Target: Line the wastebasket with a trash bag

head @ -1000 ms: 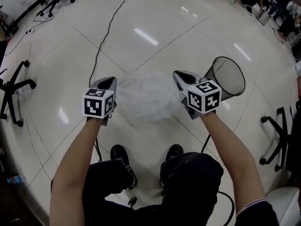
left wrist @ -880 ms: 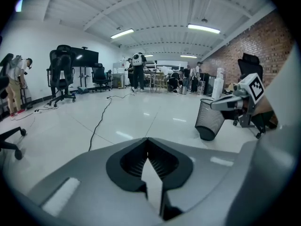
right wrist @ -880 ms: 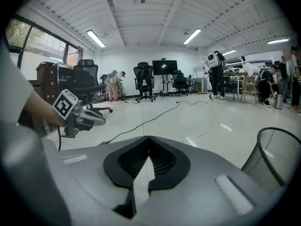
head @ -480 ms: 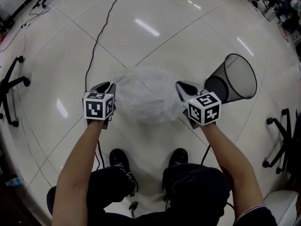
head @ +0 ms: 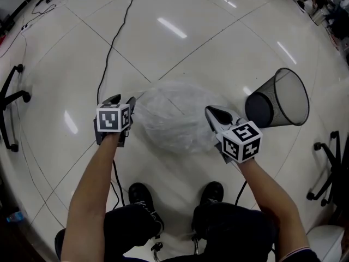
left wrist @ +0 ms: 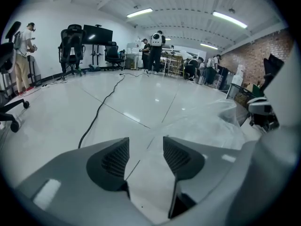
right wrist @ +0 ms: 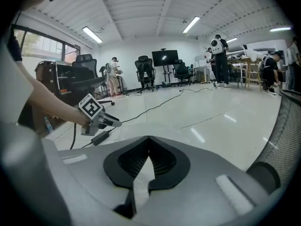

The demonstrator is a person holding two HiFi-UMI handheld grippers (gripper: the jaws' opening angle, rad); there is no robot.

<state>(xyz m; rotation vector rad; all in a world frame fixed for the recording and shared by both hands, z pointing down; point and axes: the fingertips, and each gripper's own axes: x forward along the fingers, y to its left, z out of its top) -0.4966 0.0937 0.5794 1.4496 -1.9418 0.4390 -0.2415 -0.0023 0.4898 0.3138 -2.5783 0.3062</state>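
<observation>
Ballooning trash bag [head: 172, 116] clamped in right fingers [head: 217, 114], beside just-opened left fingers [head: 130, 103].

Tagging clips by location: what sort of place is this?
Probably an open lab or workshop-style office: rolling office chairs, a monitor on a stand, and a cable trailing across a glossy tiled floor.

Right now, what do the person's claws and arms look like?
The left claw and right claw are grey with ribbed black pads. Each carries a white cube with black square markers and trails a black cable. The arms are bare.
</observation>
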